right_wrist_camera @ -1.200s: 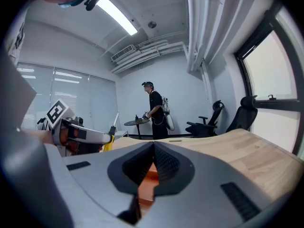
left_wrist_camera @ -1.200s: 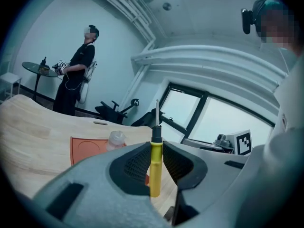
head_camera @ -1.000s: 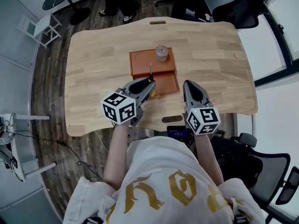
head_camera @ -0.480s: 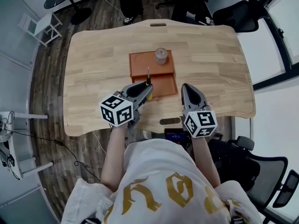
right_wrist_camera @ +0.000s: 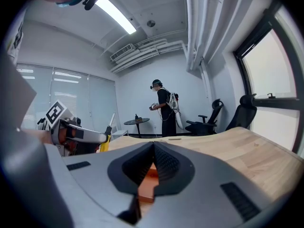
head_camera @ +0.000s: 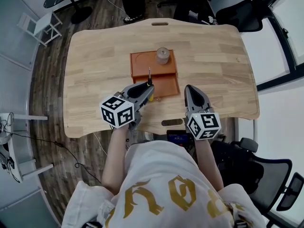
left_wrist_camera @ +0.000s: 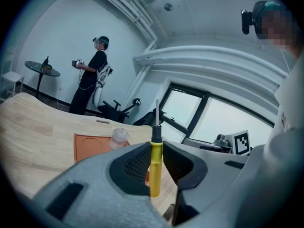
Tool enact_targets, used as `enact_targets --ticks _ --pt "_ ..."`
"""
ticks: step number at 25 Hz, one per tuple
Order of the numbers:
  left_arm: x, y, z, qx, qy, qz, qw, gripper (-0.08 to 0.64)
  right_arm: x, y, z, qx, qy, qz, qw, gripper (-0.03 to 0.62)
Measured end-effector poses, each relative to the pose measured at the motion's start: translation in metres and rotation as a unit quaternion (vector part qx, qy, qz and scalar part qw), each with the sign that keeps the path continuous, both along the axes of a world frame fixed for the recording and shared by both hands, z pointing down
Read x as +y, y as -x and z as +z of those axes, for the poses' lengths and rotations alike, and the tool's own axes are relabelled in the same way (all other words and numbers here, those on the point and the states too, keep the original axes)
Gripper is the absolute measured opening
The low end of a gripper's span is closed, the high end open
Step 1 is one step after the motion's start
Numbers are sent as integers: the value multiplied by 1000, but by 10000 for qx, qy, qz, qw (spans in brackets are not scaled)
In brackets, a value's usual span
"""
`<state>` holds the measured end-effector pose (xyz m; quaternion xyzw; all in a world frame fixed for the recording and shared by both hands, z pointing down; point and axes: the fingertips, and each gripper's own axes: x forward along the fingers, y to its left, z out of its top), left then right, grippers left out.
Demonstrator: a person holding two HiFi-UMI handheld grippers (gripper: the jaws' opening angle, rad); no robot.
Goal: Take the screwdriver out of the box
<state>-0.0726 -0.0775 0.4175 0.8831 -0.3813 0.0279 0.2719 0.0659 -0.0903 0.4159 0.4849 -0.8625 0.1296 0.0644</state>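
Left gripper (head_camera: 146, 90) clamped on yellow plastic-handled screwdriver (left_wrist_camera: 155, 165), metal shaft upright; right gripper (head_camera: 191, 91) closed, empty.

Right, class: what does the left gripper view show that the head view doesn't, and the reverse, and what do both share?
Only the left gripper view: the left gripper with jaws clamped on the yellow handle of the screwdriver, and ceiling pipes. Only the head view: the wearer's shirt and the wooden floor. Both: screwdriver, orange box, small jar, table.

The head view looks steeply down on the wooden table (head_camera: 213, 56); both gripper views skim close across it, sharing the orange box (head_camera: 154, 72).
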Motion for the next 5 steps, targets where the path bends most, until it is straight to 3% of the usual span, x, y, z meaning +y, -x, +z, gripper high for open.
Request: enact_targets --ticks 5 --pt "-1 1 2 -3 18 -30 10000 80 1 -3 3 6 45 5 10000 11"
